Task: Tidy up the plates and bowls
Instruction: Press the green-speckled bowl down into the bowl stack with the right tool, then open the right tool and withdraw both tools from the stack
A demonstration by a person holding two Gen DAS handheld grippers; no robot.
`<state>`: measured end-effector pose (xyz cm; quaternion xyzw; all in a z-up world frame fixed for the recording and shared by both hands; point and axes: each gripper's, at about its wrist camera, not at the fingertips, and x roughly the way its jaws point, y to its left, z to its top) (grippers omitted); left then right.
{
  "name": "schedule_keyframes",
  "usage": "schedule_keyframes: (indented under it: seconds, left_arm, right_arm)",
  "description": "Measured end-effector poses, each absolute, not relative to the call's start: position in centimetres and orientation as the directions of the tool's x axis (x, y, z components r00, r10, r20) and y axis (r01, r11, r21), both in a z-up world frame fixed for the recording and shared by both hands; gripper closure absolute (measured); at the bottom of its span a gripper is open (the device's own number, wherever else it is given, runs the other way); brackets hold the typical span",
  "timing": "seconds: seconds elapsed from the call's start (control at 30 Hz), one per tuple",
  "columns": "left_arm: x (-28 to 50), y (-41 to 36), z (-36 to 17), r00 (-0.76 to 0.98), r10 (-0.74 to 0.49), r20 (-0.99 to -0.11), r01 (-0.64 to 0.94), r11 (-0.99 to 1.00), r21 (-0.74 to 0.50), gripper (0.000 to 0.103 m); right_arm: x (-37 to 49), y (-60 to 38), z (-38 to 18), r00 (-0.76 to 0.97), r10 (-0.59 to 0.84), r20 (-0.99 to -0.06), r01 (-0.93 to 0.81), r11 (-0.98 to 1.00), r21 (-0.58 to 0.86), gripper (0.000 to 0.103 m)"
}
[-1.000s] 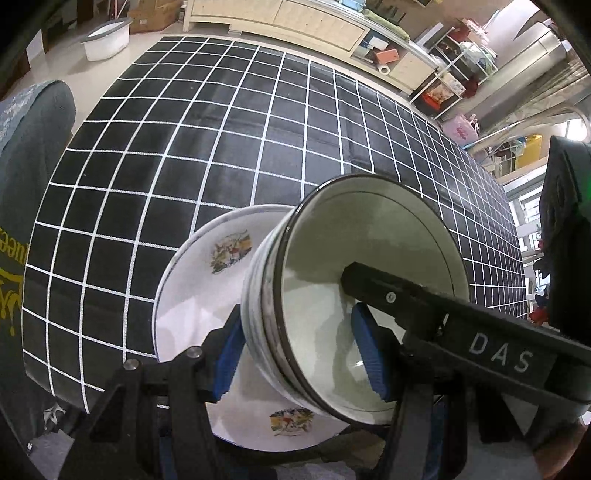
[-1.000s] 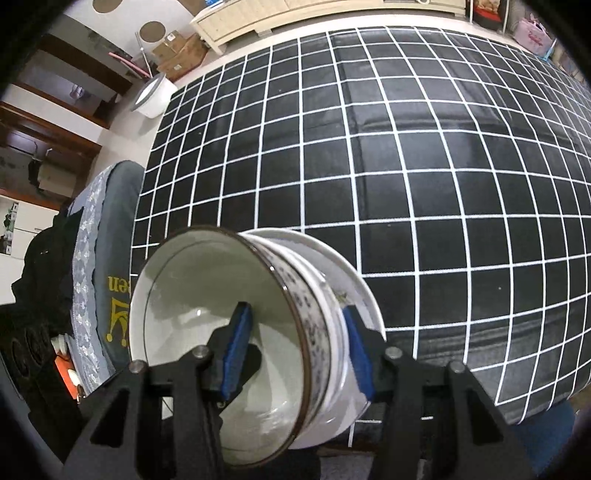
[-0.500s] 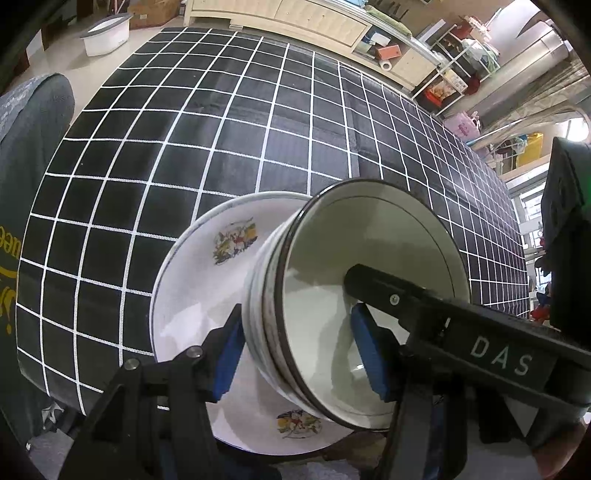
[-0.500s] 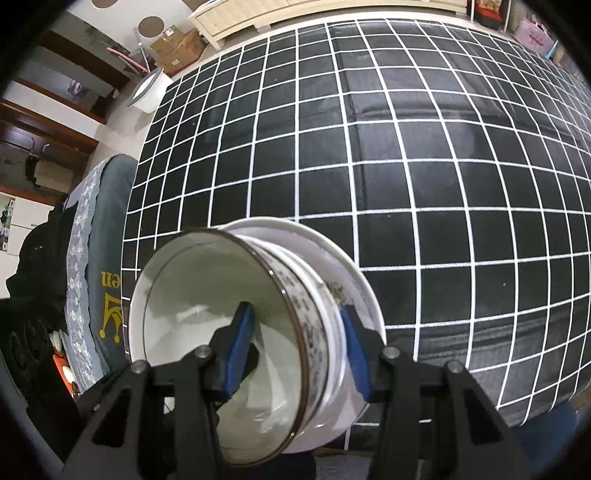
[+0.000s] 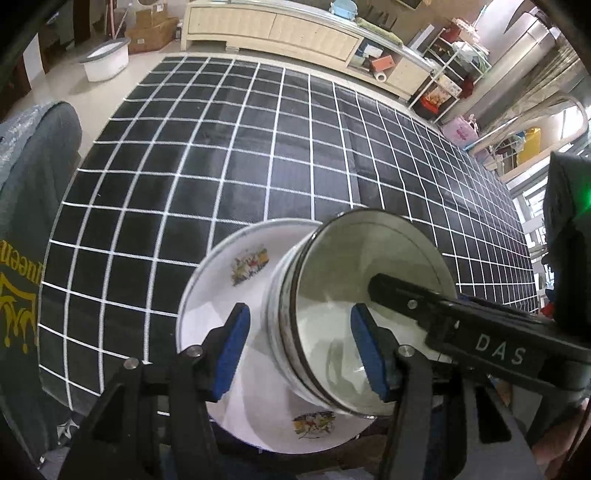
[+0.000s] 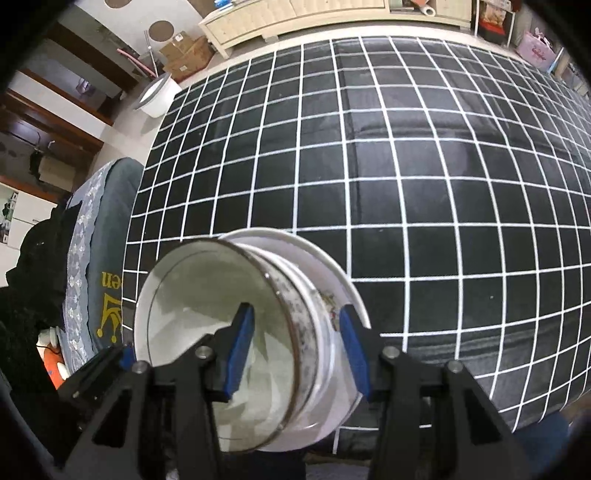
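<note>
A white bowl with a dark rim (image 5: pixel 354 295) (image 6: pixel 221 317) stands on a white plate with flower prints (image 5: pixel 236 295) (image 6: pixel 332 266) near the front edge of the black grid cloth (image 5: pixel 258 147). My left gripper (image 5: pixel 301 354) straddles the bowl's left wall with its blue pads clear of it, one outside and one inside. My right gripper (image 6: pixel 295 354) straddles the bowl's right wall the same way, one pad inside and one outside, with gaps on both sides. The right gripper's finger (image 5: pixel 461 325) shows inside the bowl in the left wrist view.
A grey cushioned chair (image 5: pixel 26 229) (image 6: pixel 96 236) stands at the table's left end. A white tub (image 5: pixel 105 62) and a long cream cabinet (image 5: pixel 277 29) are on the floor beyond. Shelves with clutter (image 5: pixel 454 81) stand at the far right.
Both grippers have opened wider around the bowl walls and let go of it. The bowl now rests on the plate, and the views have pulled back slightly.
</note>
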<state>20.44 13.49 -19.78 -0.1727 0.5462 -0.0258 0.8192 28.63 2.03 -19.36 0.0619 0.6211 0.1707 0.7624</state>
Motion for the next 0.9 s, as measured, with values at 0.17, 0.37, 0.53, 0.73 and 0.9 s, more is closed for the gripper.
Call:
schedule_keyframes:
  seconds: [0.17,0.37,0.53,0.73,0.9]
  left_arm:
    - [19.5,13.6,-17.7,0.449,-0.166,-0.878,-0.154,0.953,-0.259,0.048]
    - [17.7,13.4,-13.3,0.559,-0.096,-0.823,-0.154,0.964,-0.217,0.048]
    - [15.4,12.2,-10.0,0.652,0.008,-0.758,-0.195,0.968,-0.158,0.048]
    - [12.6,9.9,-7.3,0.711,0.039,-0.702,-0.177,0.976,-0.125,0.048]
    - [11.2,8.5,-6.5,0.737,0.054,-0.674,-0.149,0.985,-0.085,0.048]
  right_arm:
    - [27.9,1.3,-17.5,0.258,0.306,-0.916,-0.205,0.944,0.257,0.051]
    - [26.0,0.7,-13.3,0.384,0.326,-0.864,-0.250,0.937,0.243,0.050]
    - [24.0,0.0,-9.7,0.505,0.308,-0.806,-0.300,0.939,0.170,0.050]
    - [20.7,-1.3,-7.0,0.624,0.273,-0.733,-0.317,0.945,0.082,0.046]
    - [18.6,-2.7,-5.7,0.685,0.240,-0.687,-0.311,0.950,0.022,0.034]
